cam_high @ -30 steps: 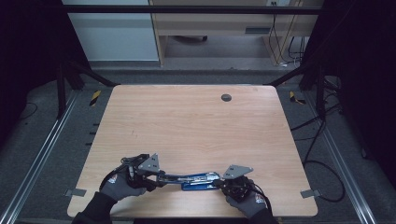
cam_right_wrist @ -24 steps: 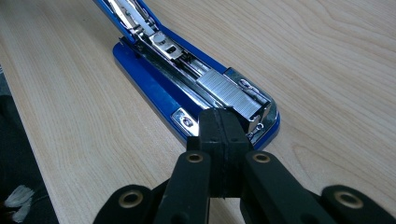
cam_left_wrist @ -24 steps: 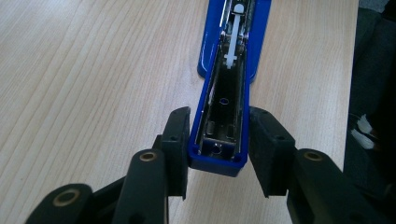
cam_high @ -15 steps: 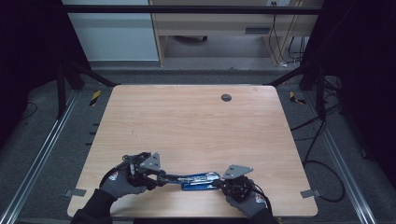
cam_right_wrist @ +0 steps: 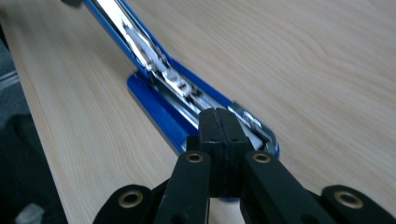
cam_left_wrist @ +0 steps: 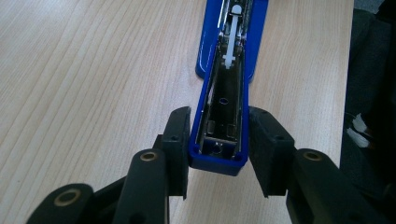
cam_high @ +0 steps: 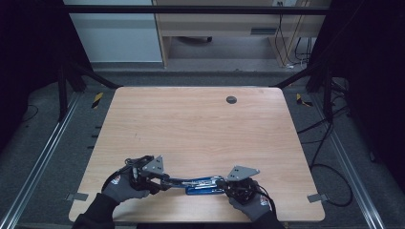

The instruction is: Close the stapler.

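I've got a blue stapler [cam_high: 203, 183] lying near the front edge of the wooden worktop [cam_high: 200, 129], right between my two hands, and it's swung open. My left claw [cam_left_wrist: 219, 149] is pinching the raised blue top arm by its end: one black pad [cam_left_wrist: 180, 140] on each side wall, and I can look straight down into the hollow channel with its metal lining and a white plastic pusher farther along. In the high view that left claw [cam_high: 165, 180] comes in from the left, gloved hand [cam_high: 125, 183] behind it.

My right claw [cam_right_wrist: 219, 135] is pressed together, pads flat against each other with nothing between them, tips resting down on the stapler's metal rail at the end of the blue base [cam_right_wrist: 159, 112]. From above it [cam_high: 224, 183] sits at the stapler's right end.

Writing? There's a thin white line on the base, but no brand or lettering I can read. A small dark round fitting [cam_high: 231, 99] sits at the far side of the worktop.
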